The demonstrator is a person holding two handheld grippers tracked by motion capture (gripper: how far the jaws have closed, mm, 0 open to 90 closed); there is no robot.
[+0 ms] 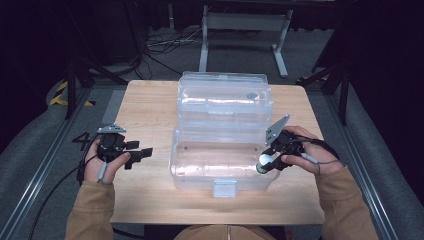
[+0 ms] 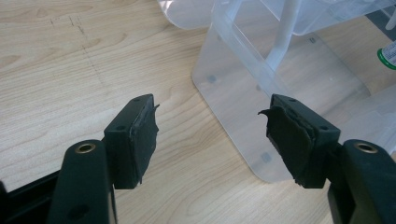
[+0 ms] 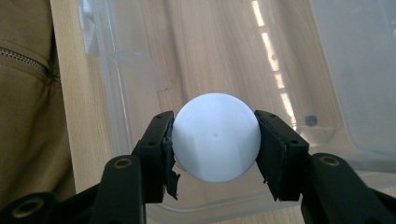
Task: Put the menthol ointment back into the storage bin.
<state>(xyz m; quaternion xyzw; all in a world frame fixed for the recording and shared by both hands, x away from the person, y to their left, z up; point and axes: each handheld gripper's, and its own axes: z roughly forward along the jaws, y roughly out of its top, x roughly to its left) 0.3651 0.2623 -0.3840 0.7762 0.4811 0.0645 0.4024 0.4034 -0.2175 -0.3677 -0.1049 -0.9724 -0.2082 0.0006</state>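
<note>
The right gripper (image 3: pixel 215 140) is clamping a smooth white ball (image 3: pixel 215 136) between its fingers, hanging just over the near right rim of the clear plastic lidded box (image 1: pixel 200 172) on the wooden surface (image 1: pixel 145 105). The open tub is lying below and ahead of the ball. The left gripper (image 2: pixel 210 135), fingers apart and holding nothing, is resting well off to the box's left.

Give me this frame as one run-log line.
right claw: shut on white ball, over open clear box | left claw: open, empty, beside box | table: wood
</note>
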